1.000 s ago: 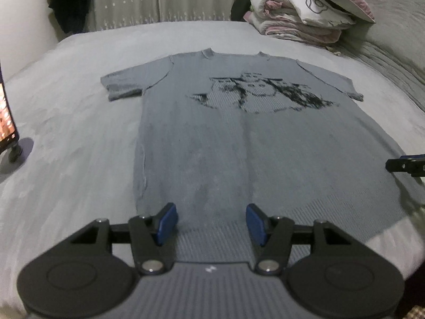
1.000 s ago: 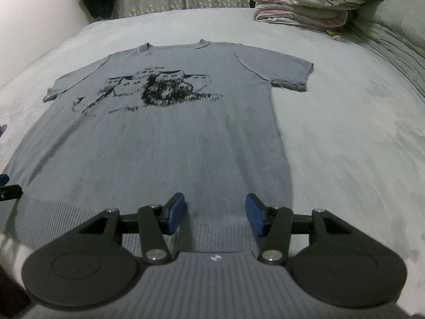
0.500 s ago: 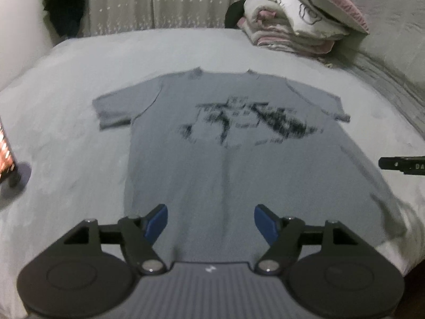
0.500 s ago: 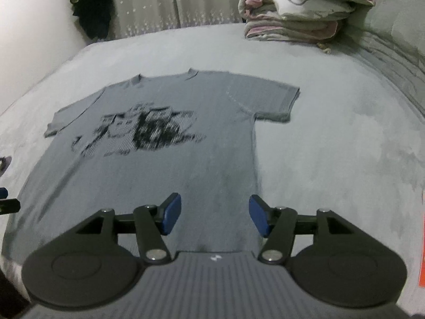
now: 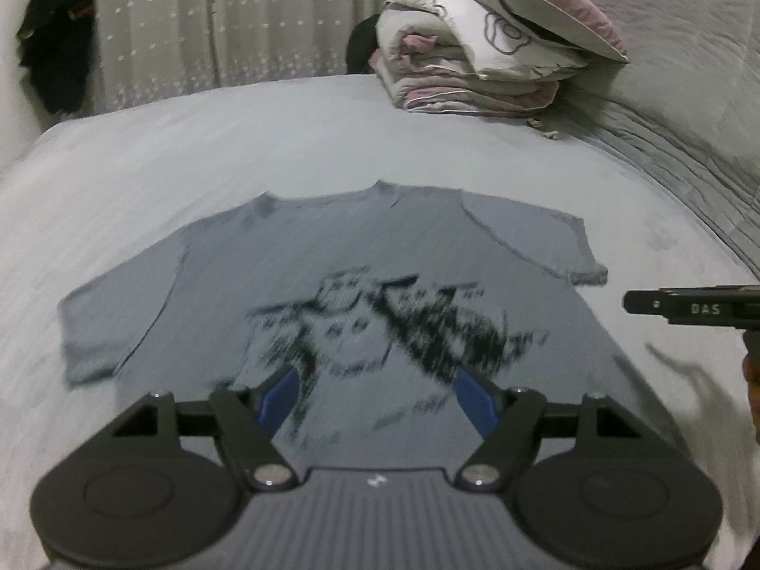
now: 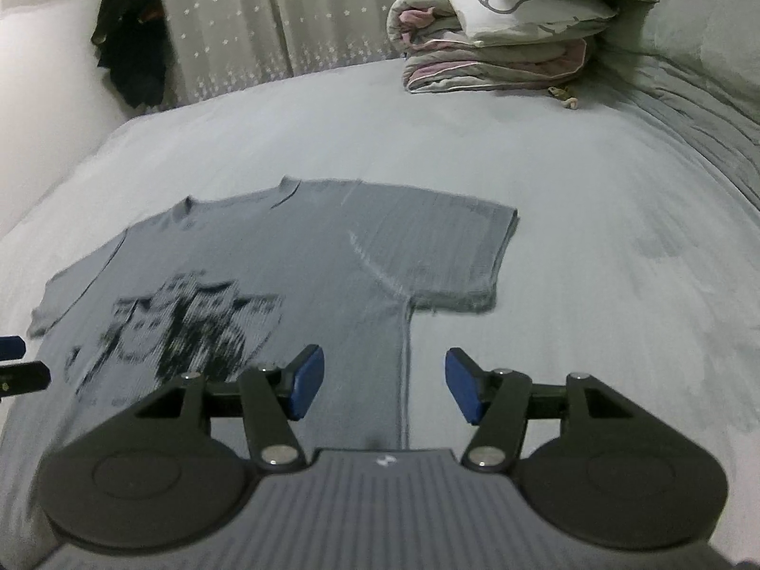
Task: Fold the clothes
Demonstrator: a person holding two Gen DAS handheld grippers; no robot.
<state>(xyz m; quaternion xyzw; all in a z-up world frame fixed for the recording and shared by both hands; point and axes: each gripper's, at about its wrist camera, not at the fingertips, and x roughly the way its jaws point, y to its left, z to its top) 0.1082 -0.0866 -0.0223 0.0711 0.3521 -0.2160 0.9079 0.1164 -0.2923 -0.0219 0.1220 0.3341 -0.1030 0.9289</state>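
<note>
Left wrist view shows the left gripper [image 5: 375, 399] hanging over the middle of a grey T-shirt [image 5: 266, 285], its blue-padded fingers [image 5: 278, 396] spread wide with nothing between them. The shirt lies flat and face up on a pale grey bed [image 5: 190, 142], collar toward the far side, both short sleeves spread out, and a black print [image 5: 403, 332] on its chest. From the right edge of this view a black part of the right gripper reaches in beside the shirt's right sleeve. In the right wrist view, the right gripper [image 6: 384, 389] sits above the shirt's side seam just below that sleeve [image 6: 451, 256], fingers likewise wide apart and empty. A stack of folded bedding [image 5: 479, 71] with a pillow on top rests at the far corner of the bed, in front of a dotted curtain [image 5: 237, 19], and a dark garment [image 6: 130, 38] hangs at the left.
</note>
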